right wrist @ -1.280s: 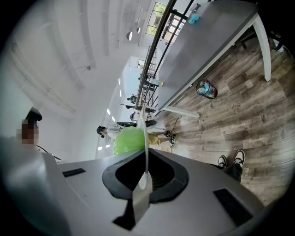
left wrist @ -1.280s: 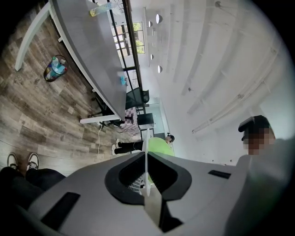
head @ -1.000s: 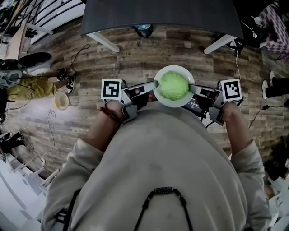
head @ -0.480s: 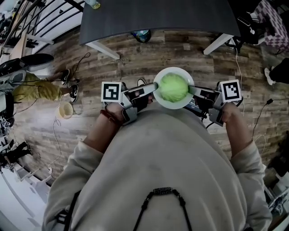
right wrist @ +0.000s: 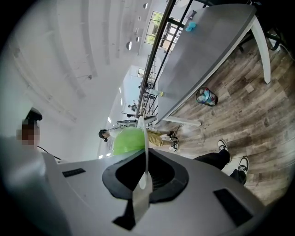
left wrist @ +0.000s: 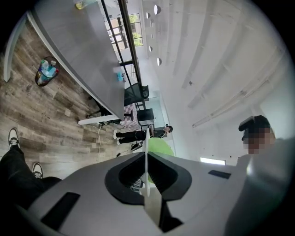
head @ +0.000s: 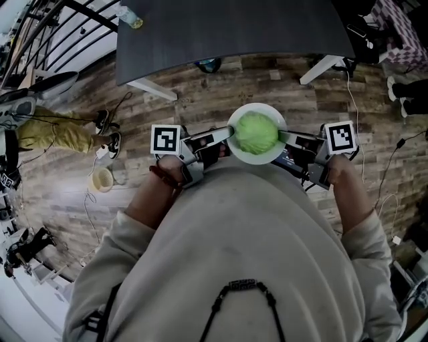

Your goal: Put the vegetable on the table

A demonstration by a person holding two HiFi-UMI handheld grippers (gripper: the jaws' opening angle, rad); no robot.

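A round green vegetable (head: 257, 132) lies on a white plate (head: 258, 107), held level in front of my chest over the wooden floor. My left gripper (head: 231, 134) is shut on the plate's left rim and my right gripper (head: 281, 137) is shut on its right rim. In the left gripper view the plate (left wrist: 146, 152) shows edge-on between the jaws of the left gripper (left wrist: 146, 179), with the vegetable (left wrist: 160, 148) behind it. The right gripper view shows the same: the plate (right wrist: 144, 140), the vegetable (right wrist: 126, 141), the right gripper (right wrist: 144, 174). The dark grey table (head: 227, 27) stands ahead.
The table's white legs (head: 152, 88) reach the floor on both sides, and a blue bag (head: 208, 65) lies under it. A bottle (head: 130, 19) sits on the table's left corner. A cup (head: 102, 179), cables and a person in yellow trousers (head: 57, 133) are at the left.
The table has come lower and larger in the head view, and the cup and the person at the left have slid down. Both grippers keep their hold on the plate.
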